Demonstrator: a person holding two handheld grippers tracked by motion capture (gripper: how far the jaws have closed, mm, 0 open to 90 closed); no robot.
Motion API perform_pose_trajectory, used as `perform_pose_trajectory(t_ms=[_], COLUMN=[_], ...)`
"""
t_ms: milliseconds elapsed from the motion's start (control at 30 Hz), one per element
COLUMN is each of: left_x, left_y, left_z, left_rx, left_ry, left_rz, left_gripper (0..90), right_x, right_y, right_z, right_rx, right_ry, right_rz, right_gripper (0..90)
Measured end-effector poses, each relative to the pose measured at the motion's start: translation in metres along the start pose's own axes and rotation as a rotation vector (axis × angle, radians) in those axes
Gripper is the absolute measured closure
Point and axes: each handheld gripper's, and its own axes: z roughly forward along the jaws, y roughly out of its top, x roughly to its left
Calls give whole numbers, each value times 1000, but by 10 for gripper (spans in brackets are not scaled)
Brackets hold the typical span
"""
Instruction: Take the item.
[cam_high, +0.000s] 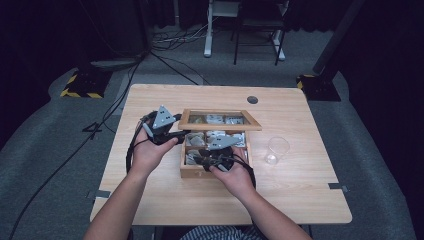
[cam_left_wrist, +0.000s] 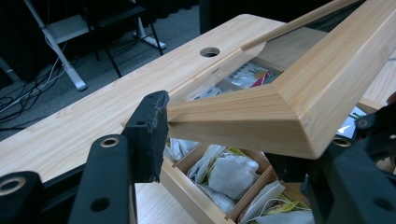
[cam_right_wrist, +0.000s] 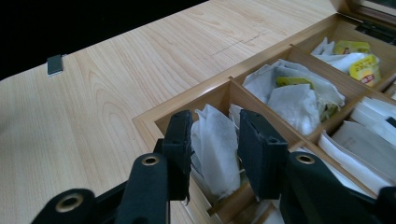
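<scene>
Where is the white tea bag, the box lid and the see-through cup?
white tea bag (cam_right_wrist: 215, 144), right gripper view, its paper middle between the jaws.
box lid (cam_left_wrist: 299, 100), left gripper view, the wooden frame's corner.
see-through cup (cam_high: 276, 149), high view, its clear side wall.

Matt pale-wood box lid (cam_left_wrist: 299, 112), white paper sachets (cam_right_wrist: 215, 144)

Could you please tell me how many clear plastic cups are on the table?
1: the clear cup stands on the table, right of the wooden tea box, apart from it.
</scene>
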Motion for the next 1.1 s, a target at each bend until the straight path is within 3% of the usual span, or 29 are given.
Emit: perform_pose_trajectory(t_ms=[333,433,733,967,1100], left_x=[0,0,0,0,0], left_y=[0,0,0,0,0], left_z=[0,0,0,1,1], left_rx=[3,3,7,9,9], left_ry=[-1,-2,-2,-1,-1], left_rz=[4,3,7,9,9], left_gripper=[455,454,452,450,450], right_x=[3,1,-4,-5,-4], right_y=[1,1,-3,-2,-1], right_z=[18,19,25,27,25], right_rx=[47,57,79,112,101], right_ry=[-32,-42,-46,-34,-34], right_rz=[-55,-58,-43,-51,-55], right_gripper=[686,734,749,875,896])
